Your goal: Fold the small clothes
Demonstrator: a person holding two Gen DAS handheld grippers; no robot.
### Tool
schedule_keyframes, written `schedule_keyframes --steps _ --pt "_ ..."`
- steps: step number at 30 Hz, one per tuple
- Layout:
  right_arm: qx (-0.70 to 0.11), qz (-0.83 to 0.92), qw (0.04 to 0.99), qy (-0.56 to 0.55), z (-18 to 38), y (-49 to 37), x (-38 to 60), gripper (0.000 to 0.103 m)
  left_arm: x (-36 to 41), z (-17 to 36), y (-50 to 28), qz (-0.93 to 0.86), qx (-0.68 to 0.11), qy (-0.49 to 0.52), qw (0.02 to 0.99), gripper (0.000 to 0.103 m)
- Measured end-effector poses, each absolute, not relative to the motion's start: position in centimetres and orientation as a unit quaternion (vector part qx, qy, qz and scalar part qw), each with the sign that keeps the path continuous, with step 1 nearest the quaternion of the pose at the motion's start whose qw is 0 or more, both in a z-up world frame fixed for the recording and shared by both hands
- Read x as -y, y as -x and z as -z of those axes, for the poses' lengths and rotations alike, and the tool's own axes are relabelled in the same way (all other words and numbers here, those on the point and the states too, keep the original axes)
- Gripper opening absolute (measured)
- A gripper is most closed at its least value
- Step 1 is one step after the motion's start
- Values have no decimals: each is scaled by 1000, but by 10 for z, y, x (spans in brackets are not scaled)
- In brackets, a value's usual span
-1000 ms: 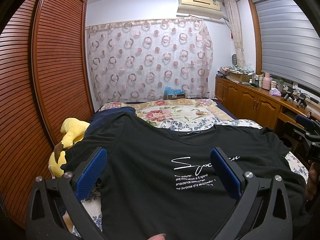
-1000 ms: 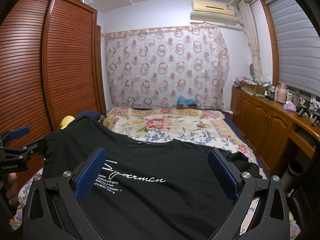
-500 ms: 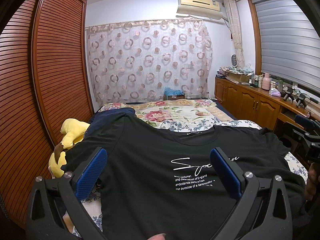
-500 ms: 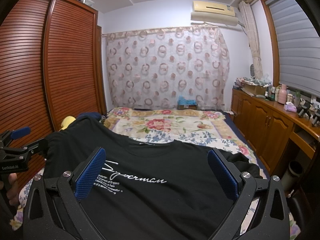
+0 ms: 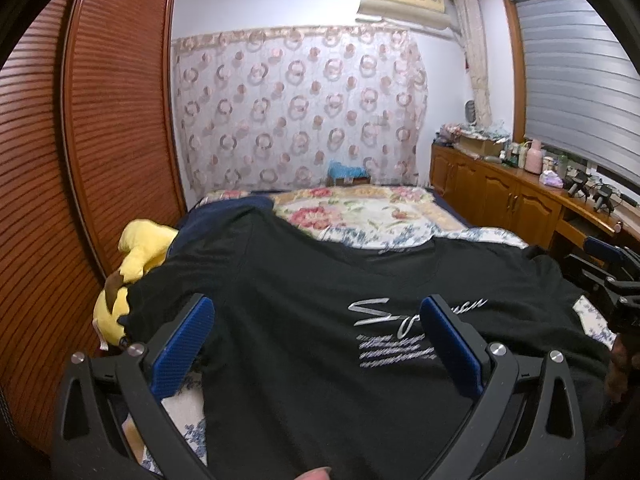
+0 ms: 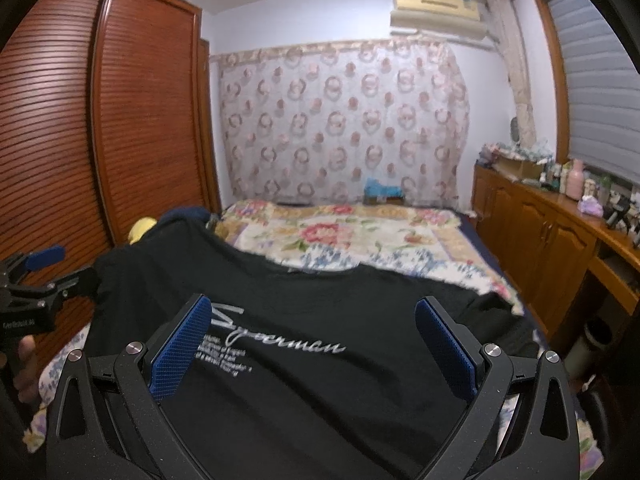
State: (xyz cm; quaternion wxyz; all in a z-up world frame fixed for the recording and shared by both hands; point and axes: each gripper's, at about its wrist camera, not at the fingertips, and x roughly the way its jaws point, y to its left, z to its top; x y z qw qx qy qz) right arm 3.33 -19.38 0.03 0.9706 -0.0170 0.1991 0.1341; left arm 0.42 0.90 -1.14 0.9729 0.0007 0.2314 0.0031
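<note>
A black T-shirt (image 5: 320,288) with white script print lies spread face up on the bed, collar away from me; it also shows in the right wrist view (image 6: 320,320). My left gripper (image 5: 316,340) is open and empty, hovering over the shirt's left half. My right gripper (image 6: 312,340) is open and empty over the shirt's right half. The right gripper shows at the right edge of the left wrist view (image 5: 608,276); the left gripper shows at the left edge of the right wrist view (image 6: 36,280).
A floral quilt (image 5: 360,212) covers the bed beyond the shirt. A yellow plush toy (image 5: 128,264) and dark blue cloth (image 5: 224,208) lie at the left by the louvered wardrobe (image 5: 100,140). A wooden cabinet (image 5: 512,200) with bottles runs along the right.
Both views have shifted slightly and blurred; both grippers moved a little over the shirt. The shirt lies as before and both grippers stay open.
</note>
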Motion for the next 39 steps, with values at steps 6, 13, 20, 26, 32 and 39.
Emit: schedule_keyframes --steps 6,13,20,26,32,39 --pt "-224 -161 961 25 23 -43 186 103 -37 30 -11 -20 -261 7 965 103" --pt "-243 -188 951 31 32 -54 171 103 -80 43 -13 -40 -276 21 960 103" --pt "-265 -226 937 36 40 -65 151 103 -126 49 -22 -41 -286 44 956 103" --pt "-276 -245 928 52 45 -75 134 103 -152 52 -33 -31 -294 55 954 96" --pt "-286 -261 920 58 49 -85 122 103 -176 55 -46 -19 -314 79 946 79" --pt "-300 -276 911 63 58 -82 117 103 -180 85 -39 -12 -347 81 934 79"
